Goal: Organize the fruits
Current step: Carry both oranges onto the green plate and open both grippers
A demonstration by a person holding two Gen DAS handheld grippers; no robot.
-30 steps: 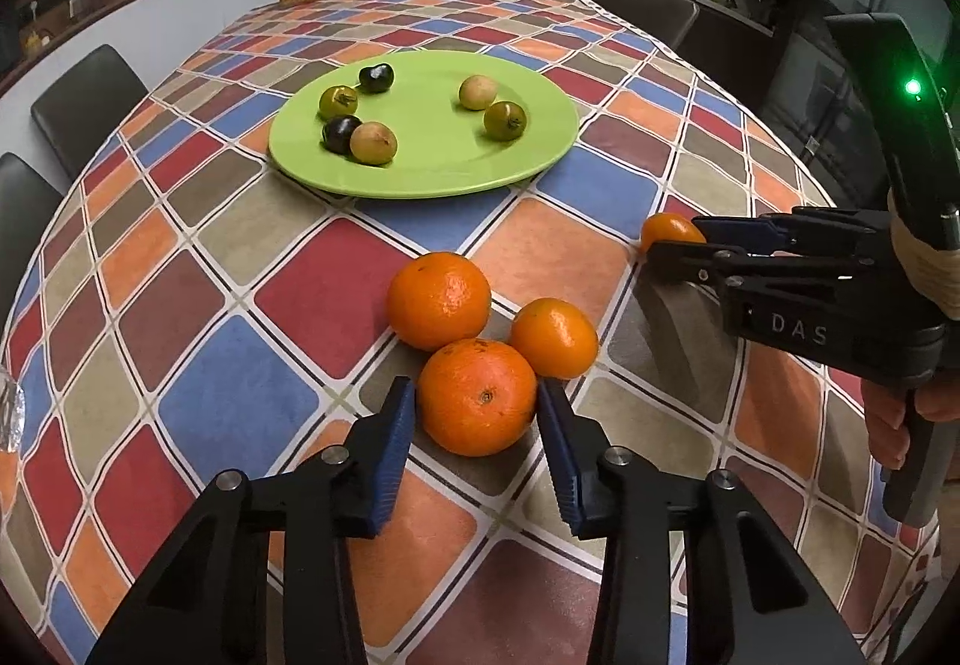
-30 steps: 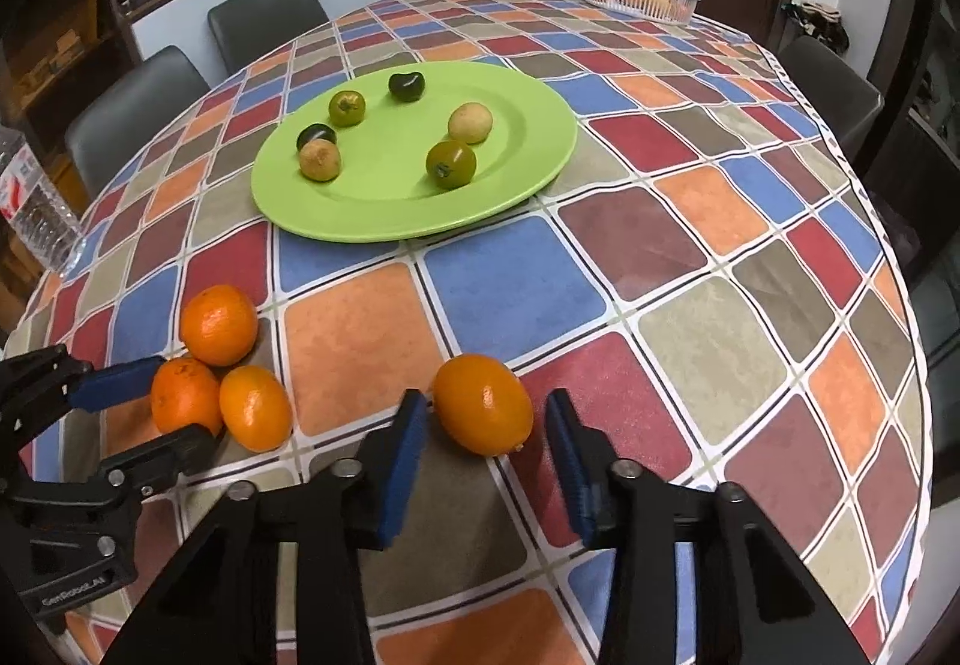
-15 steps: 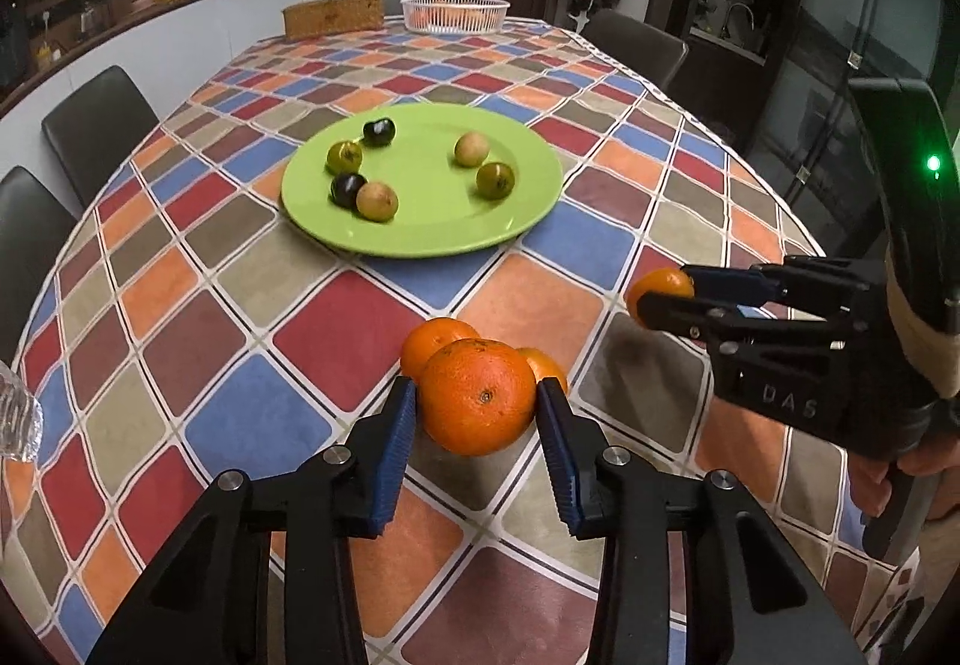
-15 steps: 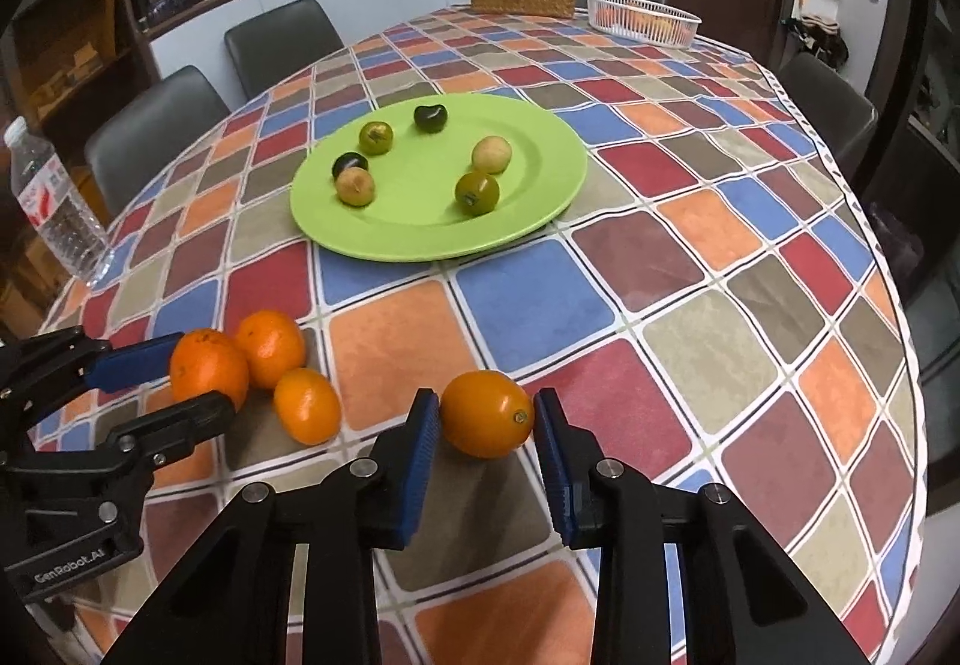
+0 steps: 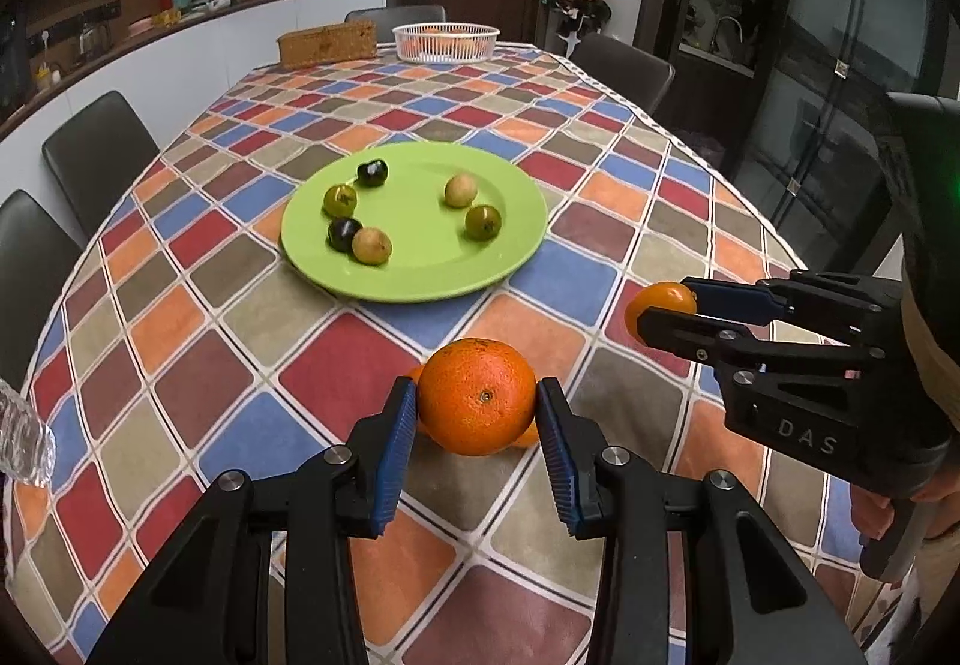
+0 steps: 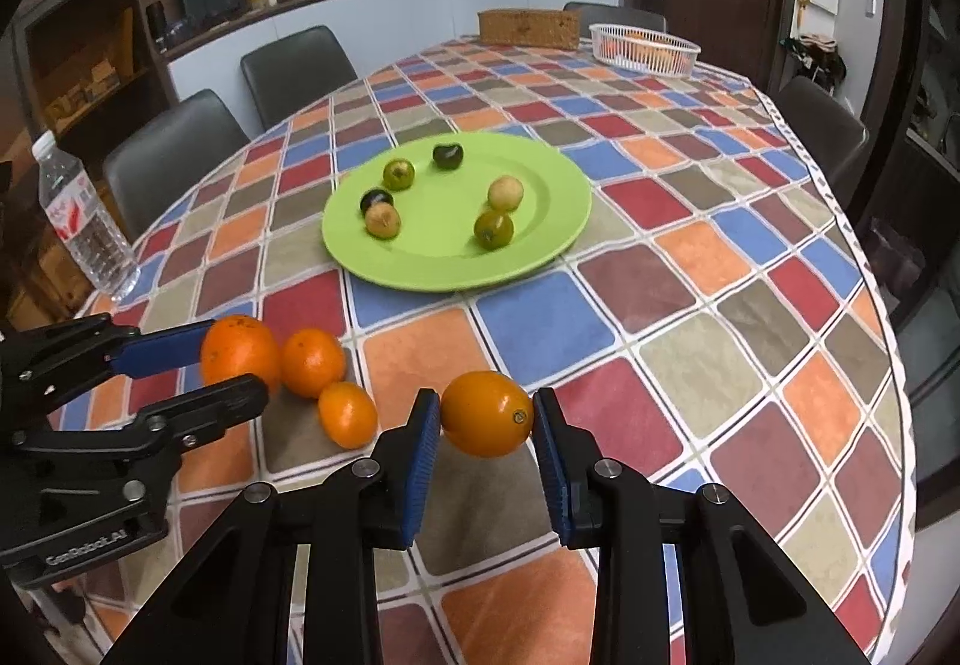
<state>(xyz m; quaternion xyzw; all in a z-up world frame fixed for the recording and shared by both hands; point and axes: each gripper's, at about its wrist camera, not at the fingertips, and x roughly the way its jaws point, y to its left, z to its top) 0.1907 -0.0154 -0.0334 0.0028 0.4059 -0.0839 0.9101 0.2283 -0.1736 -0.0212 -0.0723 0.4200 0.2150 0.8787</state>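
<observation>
My left gripper [image 5: 477, 407] is shut on a large orange [image 5: 477, 396] and holds it above the checkered tablecloth; it also shows in the right wrist view [image 6: 240, 348]. My right gripper [image 6: 485, 419] is shut on a smaller orange [image 6: 487, 413], lifted off the table; it shows at the right of the left wrist view [image 5: 660, 302]. Two more oranges [image 6: 312, 362] [image 6: 347, 414] lie on the cloth between the grippers. A green plate [image 5: 516, 245] ahead holds several small green, tan and dark fruits.
A white mesh basket [image 5: 445, 42] with oranges and a wicker box [image 5: 327, 44] stand at the table's far end. A water bottle [image 6: 87, 221] stands at the left edge. Dark chairs surround the table.
Both grippers closed on their oranges and lifted them off the cloth, rising and pulling back from the plate. The two loose oranges stayed put.
</observation>
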